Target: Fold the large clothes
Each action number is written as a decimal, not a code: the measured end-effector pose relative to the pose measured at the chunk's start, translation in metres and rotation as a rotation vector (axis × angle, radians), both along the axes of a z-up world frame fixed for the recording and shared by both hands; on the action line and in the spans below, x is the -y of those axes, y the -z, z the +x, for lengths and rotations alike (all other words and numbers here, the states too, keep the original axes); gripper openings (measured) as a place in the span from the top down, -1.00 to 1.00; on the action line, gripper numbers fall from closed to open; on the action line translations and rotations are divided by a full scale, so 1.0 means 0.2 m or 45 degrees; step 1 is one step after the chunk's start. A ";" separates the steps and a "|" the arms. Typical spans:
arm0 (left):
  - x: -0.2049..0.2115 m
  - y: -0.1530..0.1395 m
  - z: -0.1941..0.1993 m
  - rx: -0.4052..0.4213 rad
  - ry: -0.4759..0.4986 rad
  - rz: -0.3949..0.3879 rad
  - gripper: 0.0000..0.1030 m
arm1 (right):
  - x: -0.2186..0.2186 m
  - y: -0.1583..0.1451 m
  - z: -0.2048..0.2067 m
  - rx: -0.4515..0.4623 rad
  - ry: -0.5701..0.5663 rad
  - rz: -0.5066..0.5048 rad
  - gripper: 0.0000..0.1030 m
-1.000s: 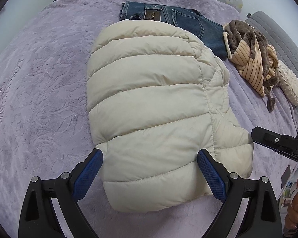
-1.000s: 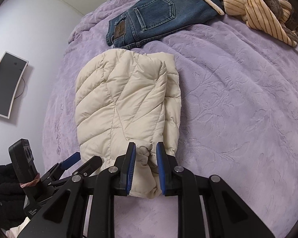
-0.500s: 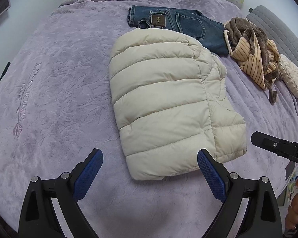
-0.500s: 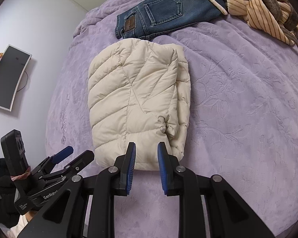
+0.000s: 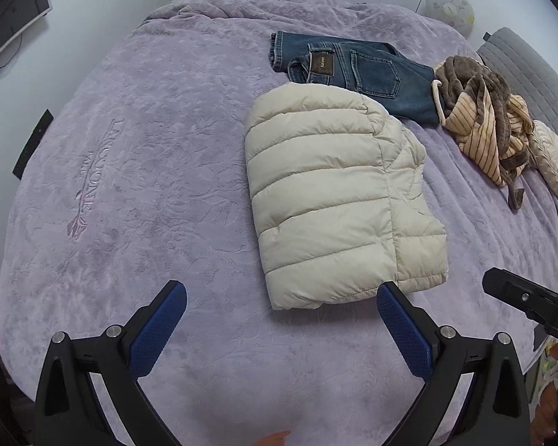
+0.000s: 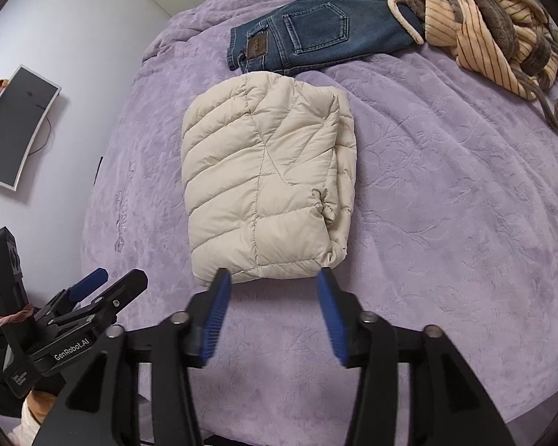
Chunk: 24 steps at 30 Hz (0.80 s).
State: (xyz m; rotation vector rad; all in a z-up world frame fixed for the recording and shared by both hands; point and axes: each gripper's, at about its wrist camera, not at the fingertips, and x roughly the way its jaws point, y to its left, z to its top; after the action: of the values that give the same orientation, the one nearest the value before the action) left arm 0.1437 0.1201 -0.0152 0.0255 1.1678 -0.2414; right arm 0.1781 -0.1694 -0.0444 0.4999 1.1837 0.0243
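A purple embossed bedspread (image 5: pixel 137 193) covers the bed and fills most of both views, with a stitched logo on its left part. Pale walls stand behind it, and a dark wall screen (image 6: pixel 15 126) hangs at the left of the right wrist view. Toward the far side of the bed lie folded blue jeans (image 5: pixel 357 70) and, to their right, a crumpled heap of striped and brown clothing (image 5: pixel 487 119); a round cream cushion (image 5: pixel 550 160) sits just beside the heap, next to a grey padded headboard (image 5: pixel 528 70).

The left gripper (image 5: pixel 281 329) hovers over bare bedspread, its blue pads spread wide and gripping nothing. The right gripper (image 6: pixel 275 316) is also parted — moderately wide, empty, its tips just short of the jacket's near edge and not touching it. Each gripper shows at the edge of the other's view.

The cream puffer jacket (image 5: pixel 338 200) lies in the middle of the bed, folded into a compact, puffy rectangle. Quilted seams run across its top panel, and a folded-in layer shows along its right side — the far end nearly touches the jeans.
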 end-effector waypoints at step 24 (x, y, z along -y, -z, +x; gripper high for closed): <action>-0.01 -0.32 -0.23 0.057 -0.041 0.063 -0.98 | -0.16 -0.38 -0.18 0.115 0.052 -0.275 -0.99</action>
State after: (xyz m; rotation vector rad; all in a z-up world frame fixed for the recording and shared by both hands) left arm 0.0967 0.1217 0.0479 0.0551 1.1289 -0.1829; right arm 0.1424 -0.1367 0.0320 0.3287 1.0726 -0.1141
